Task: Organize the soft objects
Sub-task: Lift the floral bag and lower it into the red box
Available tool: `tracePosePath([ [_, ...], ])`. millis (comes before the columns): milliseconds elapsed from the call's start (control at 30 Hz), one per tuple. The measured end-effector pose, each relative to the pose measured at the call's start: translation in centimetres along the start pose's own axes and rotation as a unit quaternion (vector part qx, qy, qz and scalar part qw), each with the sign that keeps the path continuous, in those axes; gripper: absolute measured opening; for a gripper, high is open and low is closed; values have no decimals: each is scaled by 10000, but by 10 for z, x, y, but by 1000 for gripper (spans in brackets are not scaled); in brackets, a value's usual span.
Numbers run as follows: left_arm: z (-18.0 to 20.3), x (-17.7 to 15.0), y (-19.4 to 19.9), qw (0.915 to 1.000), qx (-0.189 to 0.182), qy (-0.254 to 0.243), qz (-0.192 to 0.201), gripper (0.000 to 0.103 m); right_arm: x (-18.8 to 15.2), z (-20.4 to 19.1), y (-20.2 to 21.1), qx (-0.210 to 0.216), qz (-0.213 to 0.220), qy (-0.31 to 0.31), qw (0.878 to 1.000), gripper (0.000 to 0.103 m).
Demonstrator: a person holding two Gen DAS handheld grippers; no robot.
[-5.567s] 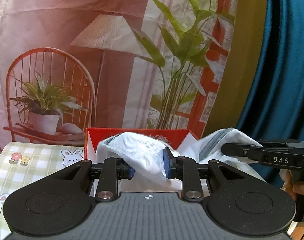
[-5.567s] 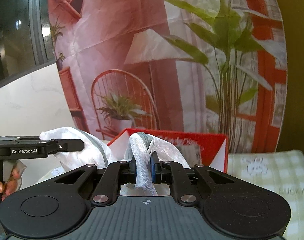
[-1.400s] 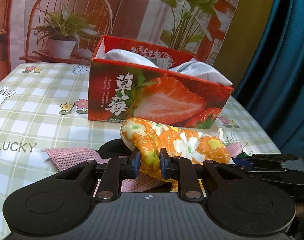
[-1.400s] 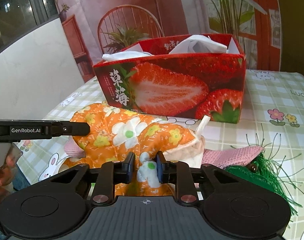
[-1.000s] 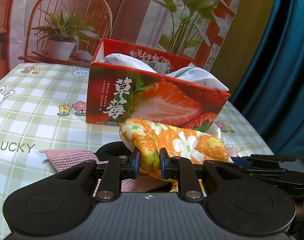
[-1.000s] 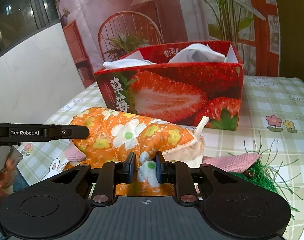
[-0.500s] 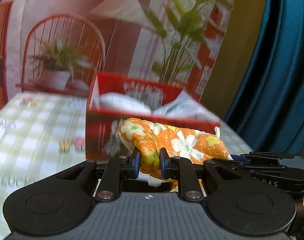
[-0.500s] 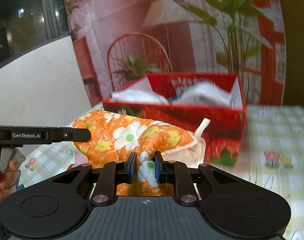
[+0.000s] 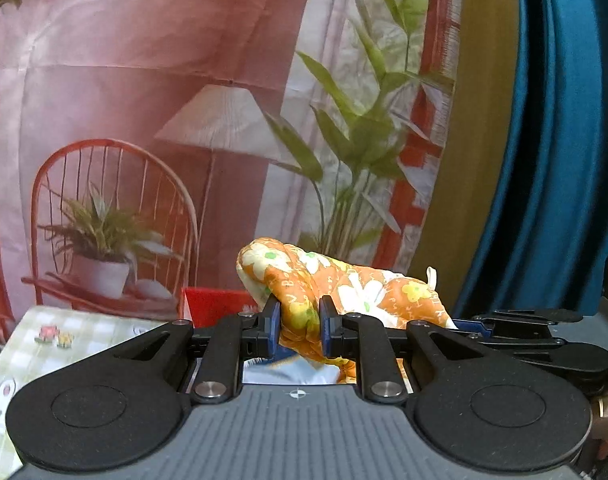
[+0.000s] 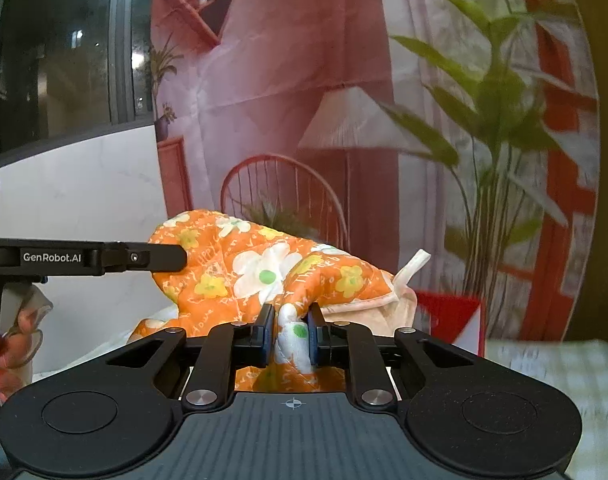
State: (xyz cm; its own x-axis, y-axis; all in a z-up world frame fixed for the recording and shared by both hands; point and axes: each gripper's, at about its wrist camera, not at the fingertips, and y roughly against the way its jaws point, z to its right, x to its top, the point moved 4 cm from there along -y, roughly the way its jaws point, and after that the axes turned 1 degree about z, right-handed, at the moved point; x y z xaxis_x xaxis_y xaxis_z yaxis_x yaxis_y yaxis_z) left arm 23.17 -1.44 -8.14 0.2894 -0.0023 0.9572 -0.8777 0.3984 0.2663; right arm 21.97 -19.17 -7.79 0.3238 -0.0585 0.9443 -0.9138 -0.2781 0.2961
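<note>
Lifted off the desk since before, orange floral mitt (image 9: 344,280) held aloft, left gripper (image 9: 300,330) fingers pinching its near end, right gripper (image 10: 290,334) fingers pinching its cuff, red box (image 9: 216,306) seemingly just beyond.

The light is soft and even, a little warm, with no hard shadows. Both views bend strongly at the edges and go dark in the corners. The backdrop (image 9: 184,80) and the tablecloth (image 10: 564,364) are smeared by motion blur; the window (image 10: 56,48) shows small bright reflections
</note>
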Motion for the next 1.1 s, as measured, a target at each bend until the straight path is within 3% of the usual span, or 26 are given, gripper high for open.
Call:
tracePosePath([
  [367,-22,23,-62,9995,243,-182,-125,21,22,23,-76,-114,-256,75,9996,15],
  [767,-60,3,-129,9963,315,61,-800,21,6,51,-149,-217,-854,-135,9960,14],
  [1100,-72,-17,-160,9885,401,27,-1457,21,-23,66,-180,-288,-1361,-381,9895,14],
])
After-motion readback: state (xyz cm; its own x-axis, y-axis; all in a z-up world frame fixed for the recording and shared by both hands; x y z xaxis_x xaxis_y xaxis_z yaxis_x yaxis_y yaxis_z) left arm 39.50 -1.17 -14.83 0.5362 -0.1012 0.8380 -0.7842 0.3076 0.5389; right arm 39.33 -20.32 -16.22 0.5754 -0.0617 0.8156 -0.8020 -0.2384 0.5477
